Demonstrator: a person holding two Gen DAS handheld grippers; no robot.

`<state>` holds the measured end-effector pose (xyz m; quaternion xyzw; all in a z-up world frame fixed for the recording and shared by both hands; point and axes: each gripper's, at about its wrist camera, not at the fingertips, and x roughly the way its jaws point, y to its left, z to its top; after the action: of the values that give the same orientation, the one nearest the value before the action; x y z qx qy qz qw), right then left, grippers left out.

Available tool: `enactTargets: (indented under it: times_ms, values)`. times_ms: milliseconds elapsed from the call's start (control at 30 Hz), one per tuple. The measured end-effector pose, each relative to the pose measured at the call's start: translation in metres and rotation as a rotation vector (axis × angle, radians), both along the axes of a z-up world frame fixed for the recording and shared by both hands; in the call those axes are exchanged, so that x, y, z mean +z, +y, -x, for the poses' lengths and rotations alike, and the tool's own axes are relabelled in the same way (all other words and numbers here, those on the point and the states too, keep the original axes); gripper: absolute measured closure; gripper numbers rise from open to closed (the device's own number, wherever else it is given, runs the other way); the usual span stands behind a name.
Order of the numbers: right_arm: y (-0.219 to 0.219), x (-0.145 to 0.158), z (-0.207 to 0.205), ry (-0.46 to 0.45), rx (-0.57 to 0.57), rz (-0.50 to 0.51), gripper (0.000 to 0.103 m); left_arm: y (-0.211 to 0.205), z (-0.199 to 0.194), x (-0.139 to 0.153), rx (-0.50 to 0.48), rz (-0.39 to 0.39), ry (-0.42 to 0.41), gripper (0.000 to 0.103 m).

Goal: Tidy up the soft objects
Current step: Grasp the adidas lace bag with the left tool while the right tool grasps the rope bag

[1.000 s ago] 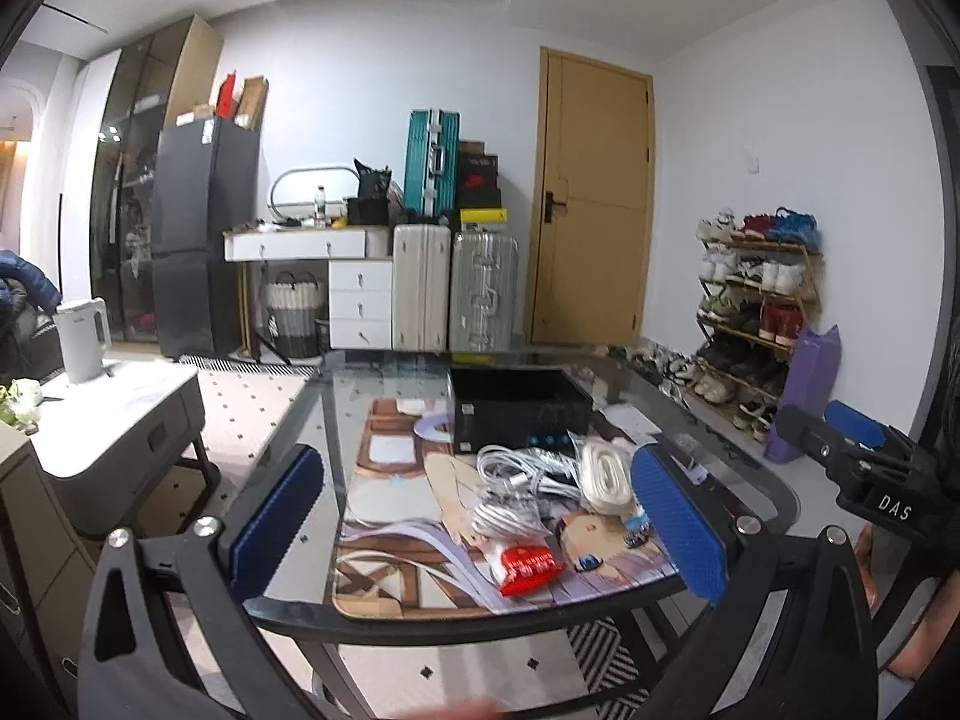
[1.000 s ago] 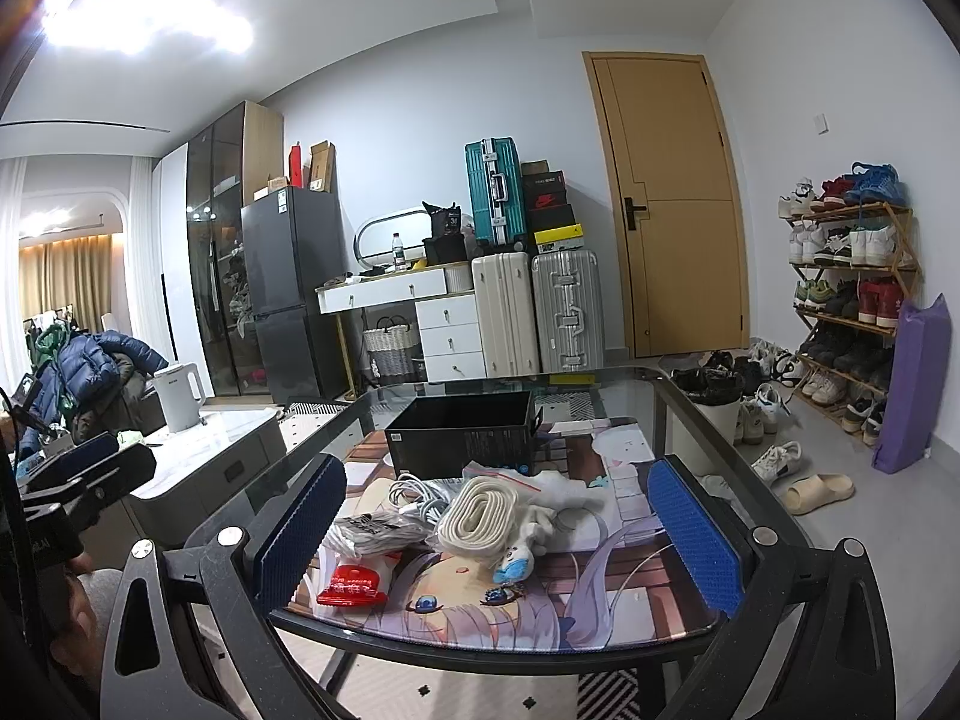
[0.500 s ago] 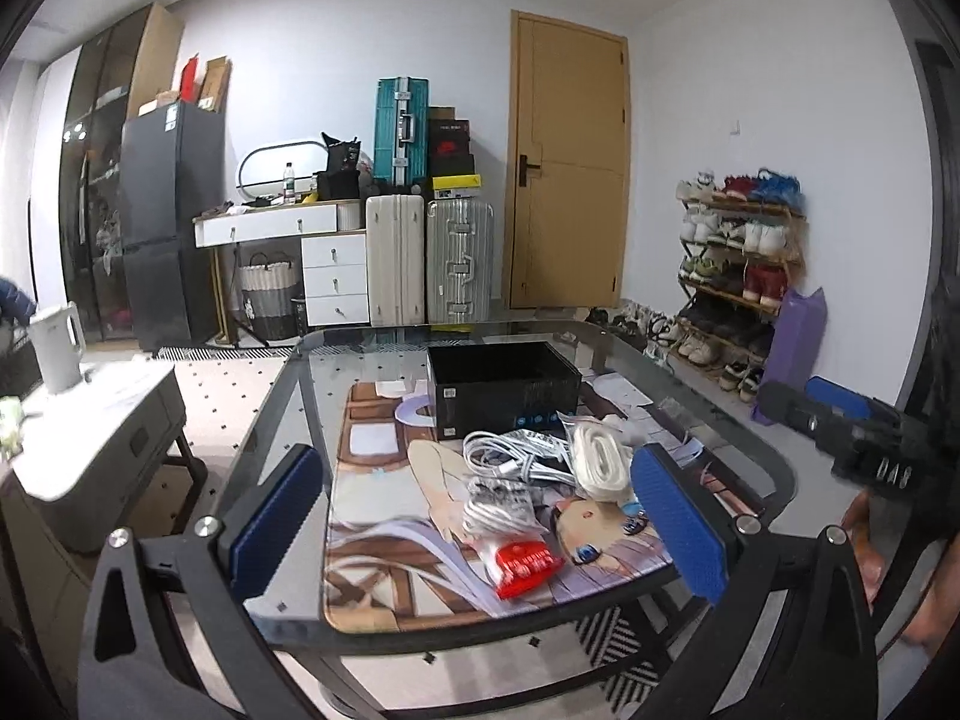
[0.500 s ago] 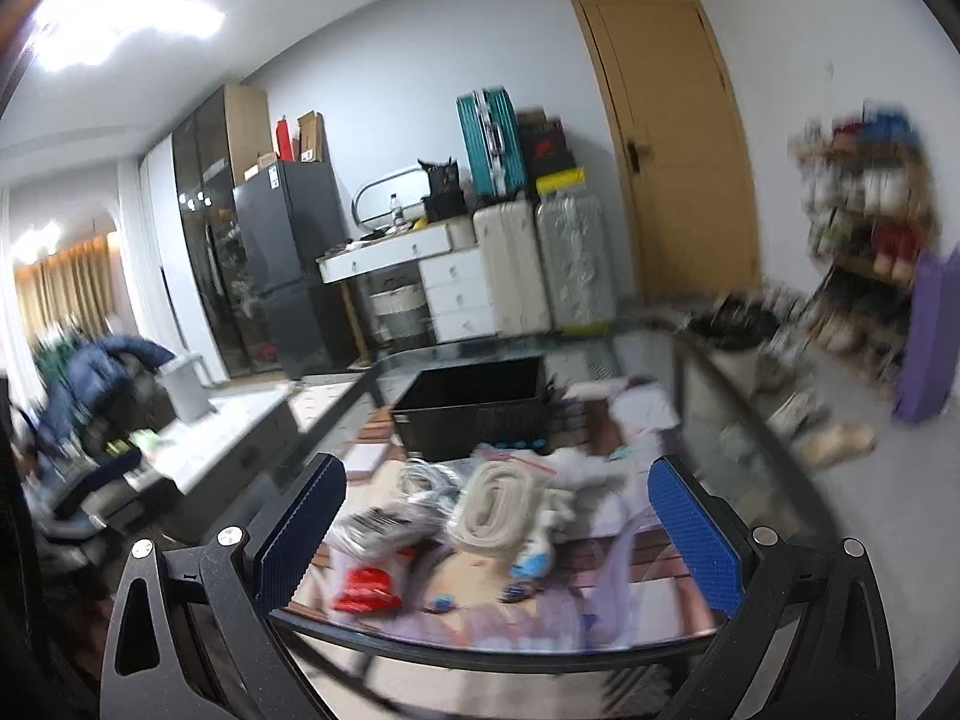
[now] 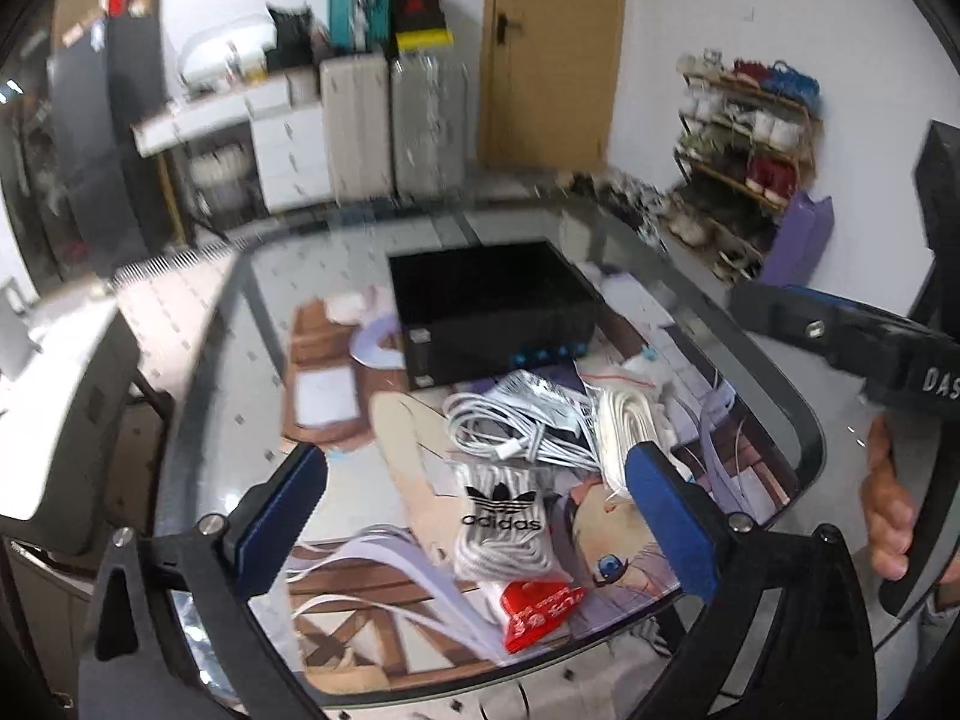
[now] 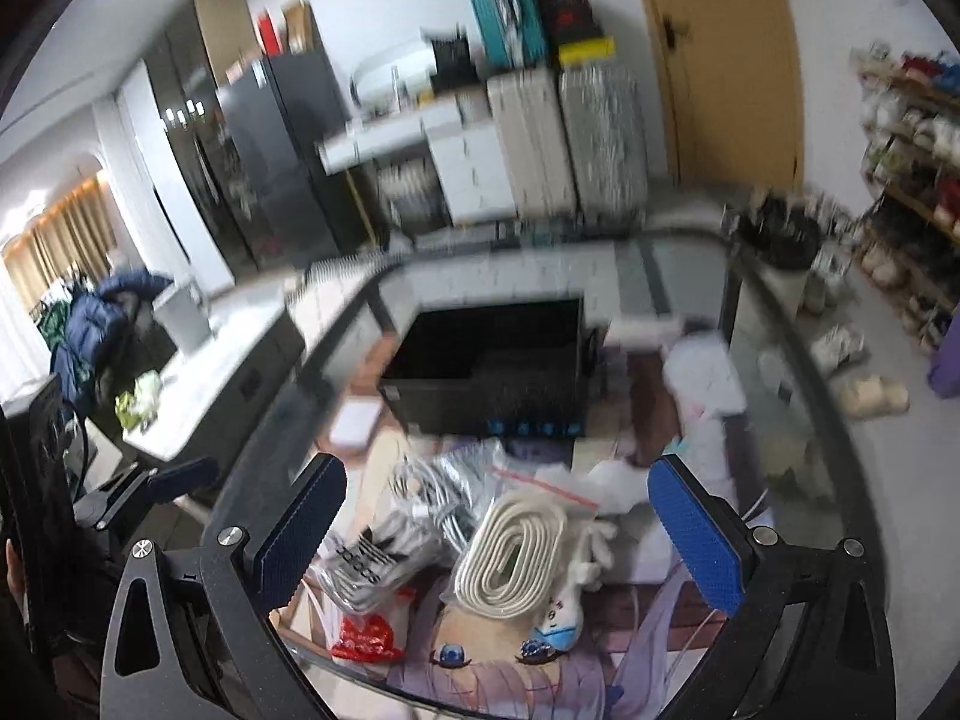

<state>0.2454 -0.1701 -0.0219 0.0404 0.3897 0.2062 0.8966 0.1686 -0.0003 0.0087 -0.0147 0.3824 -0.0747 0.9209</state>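
Note:
A pile of soft things lies on the printed mat of a glass table (image 5: 198, 372): an adidas sock pack (image 5: 501, 516), a red packet (image 5: 537, 606), a grey cable bundle (image 5: 510, 432) and a bagged white coiled cord (image 6: 510, 546). A small white plush (image 6: 570, 594) lies beside the cord. An open black box (image 5: 489, 306) stands behind the pile; it also shows in the right wrist view (image 6: 492, 360). My left gripper (image 5: 474, 522) is open above the sock pack. My right gripper (image 6: 498, 540) is open above the coiled cord. Both are empty.
The right gripper's body (image 5: 852, 330) shows at the right edge of the left wrist view. A white side cabinet (image 6: 228, 348) stands left of the table. Suitcases (image 5: 390, 120), a door and a shoe rack (image 5: 744, 138) are behind.
Both grippers have tilted down and moved closer over the pile on the table. Both stay open and empty.

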Motion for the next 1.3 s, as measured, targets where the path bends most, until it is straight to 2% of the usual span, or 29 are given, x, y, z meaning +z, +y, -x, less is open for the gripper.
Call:
enactTargets:
  times_ms: [67, 133, 300, 433, 700, 867, 933, 1000, 1067, 1133, 1233, 1300]
  values:
    - [0.008, -0.014, -0.017, 0.073, 0.023, 0.02, 0.0, -0.002, -0.015, -0.008, -0.029, 0.034, 0.06, 0.004]
    - [0.013, -0.029, -0.033, 0.14, 0.036, 0.047, 0.0, -0.004, -0.026, -0.017, -0.04, 0.035, 0.114, 0.006]
    - [0.015, -0.064, -0.054, 0.255, 0.059, 0.076, 0.0, -0.014, -0.039, -0.039, -0.061, -0.032, 0.206, 0.005]
    - [0.016, -0.088, -0.057, 0.327, 0.072, 0.069, 0.0, -0.022, -0.042, -0.059, -0.093, -0.044, 0.254, 0.005]
    - [0.025, -0.11, -0.056, 0.382, 0.092, 0.089, 0.001, -0.032, -0.051, -0.093, -0.116, -0.08, 0.31, 0.005]
    - [0.028, -0.116, -0.06, 0.397, 0.091, 0.103, 0.01, -0.024, -0.057, -0.101, -0.109, -0.05, 0.338, 0.007]
    - [0.03, -0.117, -0.062, 0.399, 0.086, 0.106, 0.014, -0.025, -0.056, -0.103, -0.117, -0.059, 0.338, 0.012]
    - [0.029, -0.117, -0.062, 0.398, 0.083, 0.111, 0.02, -0.027, -0.057, -0.105, -0.132, -0.076, 0.343, 0.029]
    - [0.028, -0.117, -0.063, 0.396, 0.086, 0.117, 0.025, -0.028, -0.058, -0.11, -0.142, -0.07, 0.365, 0.041]
    - [0.026, -0.116, -0.062, 0.393, 0.094, 0.117, 0.029, -0.029, -0.059, -0.112, -0.142, -0.08, 0.366, 0.043]
    - [0.026, -0.113, -0.06, 0.384, 0.104, 0.122, 0.036, -0.028, -0.059, -0.111, -0.141, -0.091, 0.362, 0.053]
    - [0.027, -0.111, -0.058, 0.375, 0.108, 0.128, 0.047, -0.026, -0.058, -0.109, -0.139, -0.072, 0.365, 0.056]
